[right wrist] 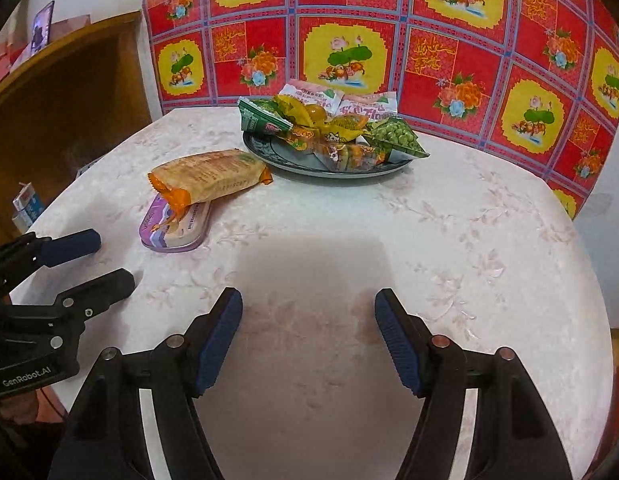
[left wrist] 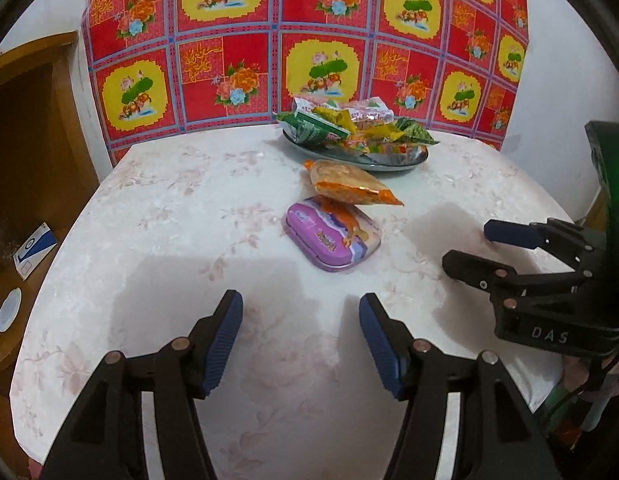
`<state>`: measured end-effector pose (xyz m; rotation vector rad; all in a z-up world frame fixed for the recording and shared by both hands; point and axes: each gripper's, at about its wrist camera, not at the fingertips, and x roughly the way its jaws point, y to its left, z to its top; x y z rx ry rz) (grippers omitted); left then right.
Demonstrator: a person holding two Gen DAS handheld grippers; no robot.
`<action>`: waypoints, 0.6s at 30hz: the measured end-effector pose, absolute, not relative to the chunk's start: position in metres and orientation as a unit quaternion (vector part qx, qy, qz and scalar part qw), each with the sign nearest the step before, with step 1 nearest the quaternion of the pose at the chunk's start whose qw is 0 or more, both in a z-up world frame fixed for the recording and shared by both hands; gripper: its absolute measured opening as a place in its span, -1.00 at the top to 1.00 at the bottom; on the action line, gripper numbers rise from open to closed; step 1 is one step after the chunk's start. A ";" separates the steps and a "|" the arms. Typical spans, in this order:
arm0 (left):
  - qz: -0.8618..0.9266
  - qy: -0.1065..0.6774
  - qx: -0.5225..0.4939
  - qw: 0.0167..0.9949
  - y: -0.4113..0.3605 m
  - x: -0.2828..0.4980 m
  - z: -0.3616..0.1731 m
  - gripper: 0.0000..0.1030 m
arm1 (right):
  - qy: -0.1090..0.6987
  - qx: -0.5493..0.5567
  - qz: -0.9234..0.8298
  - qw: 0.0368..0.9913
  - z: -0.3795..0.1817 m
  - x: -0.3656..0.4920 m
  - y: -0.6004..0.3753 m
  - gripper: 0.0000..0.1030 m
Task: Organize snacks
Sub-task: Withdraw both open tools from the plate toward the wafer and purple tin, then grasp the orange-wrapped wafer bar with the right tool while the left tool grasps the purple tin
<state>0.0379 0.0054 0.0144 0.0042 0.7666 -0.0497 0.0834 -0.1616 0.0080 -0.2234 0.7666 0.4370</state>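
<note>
Snacks mostly fill your plate (right wrist: 269, 162) already, yet the orange packet (right wrist: 209, 178) and purple tin (right wrist: 177, 232) wait outside while your left gripper (left wrist: 300, 340) and right gripper (right wrist: 308, 338) hang wide, empty.

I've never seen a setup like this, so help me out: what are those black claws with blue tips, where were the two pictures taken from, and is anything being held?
There is no robot: a person holds one two-finger tool in each hand, with a camera on each looking along its fingers. One picture is from the left tool, the other from the right tool. Both are open and hold nothing. On the pale floral tabletop an orange snack packet lies across a purple tin, before a dark plate piled with wrapped snacks.
</note>
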 end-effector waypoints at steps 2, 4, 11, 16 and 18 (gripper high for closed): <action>-0.026 0.377 0.003 0.926 0.003 0.040 0.015 -0.24 | 0.368 -0.108 0.213 0.899 0.008 0.083 -0.162 -0.38; -0.035 0.382 0.002 0.924 -0.003 0.044 0.017 -0.24 | 0.367 -0.105 0.214 0.899 0.008 0.083 -0.163 -0.38; -0.019 0.396 0.011 0.918 -0.018 0.073 0.032 -0.47 | 0.366 -0.092 0.202 0.904 0.008 0.084 -0.169 -0.36; -0.004 0.407 -0.012 0.913 -0.014 0.094 0.030 -0.49 | 0.366 -0.093 0.201 0.904 0.008 0.084 -0.169 -0.36; -0.011 0.418 -0.015 0.908 -0.018 0.100 0.024 -0.49 | 0.366 -0.091 0.202 0.904 0.008 0.084 -0.170 -0.36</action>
